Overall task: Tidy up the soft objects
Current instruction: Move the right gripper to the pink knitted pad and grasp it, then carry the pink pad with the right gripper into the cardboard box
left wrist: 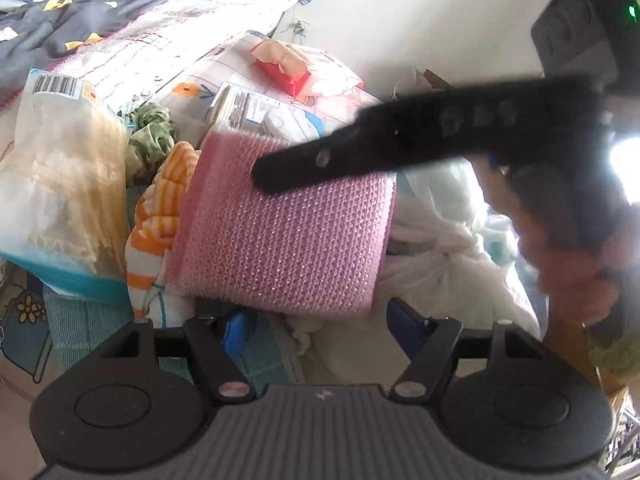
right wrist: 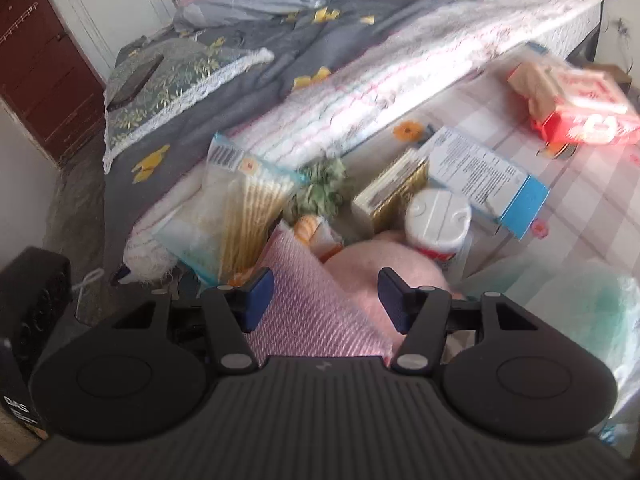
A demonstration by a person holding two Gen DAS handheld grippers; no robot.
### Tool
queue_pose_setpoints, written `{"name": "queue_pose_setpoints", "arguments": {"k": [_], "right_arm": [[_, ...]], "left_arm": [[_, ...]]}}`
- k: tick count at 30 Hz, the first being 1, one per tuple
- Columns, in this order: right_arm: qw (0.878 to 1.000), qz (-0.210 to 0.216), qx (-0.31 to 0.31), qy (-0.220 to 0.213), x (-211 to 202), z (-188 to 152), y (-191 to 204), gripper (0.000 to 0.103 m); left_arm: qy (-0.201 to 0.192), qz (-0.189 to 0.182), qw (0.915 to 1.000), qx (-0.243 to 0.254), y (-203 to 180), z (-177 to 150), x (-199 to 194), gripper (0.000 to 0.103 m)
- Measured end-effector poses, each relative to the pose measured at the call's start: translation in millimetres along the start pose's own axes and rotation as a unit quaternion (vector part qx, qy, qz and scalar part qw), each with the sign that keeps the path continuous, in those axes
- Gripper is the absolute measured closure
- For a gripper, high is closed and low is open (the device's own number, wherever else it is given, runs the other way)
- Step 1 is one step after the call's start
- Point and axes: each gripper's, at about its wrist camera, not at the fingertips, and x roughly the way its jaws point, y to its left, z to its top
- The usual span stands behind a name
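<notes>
Your left gripper (left wrist: 320, 322) stands with its fingers apart just below the pink bubble-wrap pouch (left wrist: 288, 224) near the pile's middle, light, squashy and slick, so pinch its near edge, while your right gripper (right wrist: 326, 300) straddles it unclamped.

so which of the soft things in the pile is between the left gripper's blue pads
The pink bubble-wrap pouch, its lower edge between them. The orange-striped cloth and green crumpled fabric lie further left.

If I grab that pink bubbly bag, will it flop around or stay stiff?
The pink bubble-wrap bag would probably flop and bend: it already curves over the pile. It looks light for its size, being mostly air bubbles. Its plastic skin may slip, so the left gripper should pinch an edge firmly.
</notes>
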Motion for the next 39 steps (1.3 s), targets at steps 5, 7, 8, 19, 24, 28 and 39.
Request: {"name": "queue_pose_setpoints", "arguments": {"k": [5, 7, 8, 19, 24, 28, 39], "right_arm": [[1.0, 0.001, 0.005, 0.009, -8, -5, 9, 0.052], [1.0, 0.003, 0.013, 0.001, -15, -8, 11, 0.054], [1.0, 0.006, 0.019, -0.004, -20, -10, 11, 0.056], [0.993, 0.009, 0.063, -0.097, -110, -41, 23, 0.059], [0.979, -0.013, 0.125, -0.161, -174, -79, -6, 0.059], [0.958, -0.034, 0.197, -0.205, -223, -121, -47, 0.059], [0.876, -0.08, 0.404, -0.25, -283, -233, -182, 0.059]], "left_arm": [[-0.022, 0.012, 0.9996, -0.008, -2, 3, -11, 0.034], [-0.024, 0.008, 0.9996, -0.01, -3, 2, -17, 0.034], [-0.027, 0.01, 0.9996, -0.004, -6, 1, -21, 0.034], [-0.046, 0.014, 0.9942, 0.096, -64, 16, -61, 0.034], [-0.024, -0.02, 0.9852, 0.169, -120, 33, -54, 0.034], [0.024, -0.068, 0.974, 0.215, -174, 51, -24, 0.034], [0.167, -0.118, 0.9267, 0.315, -307, 72, 113, 0.032]]}}
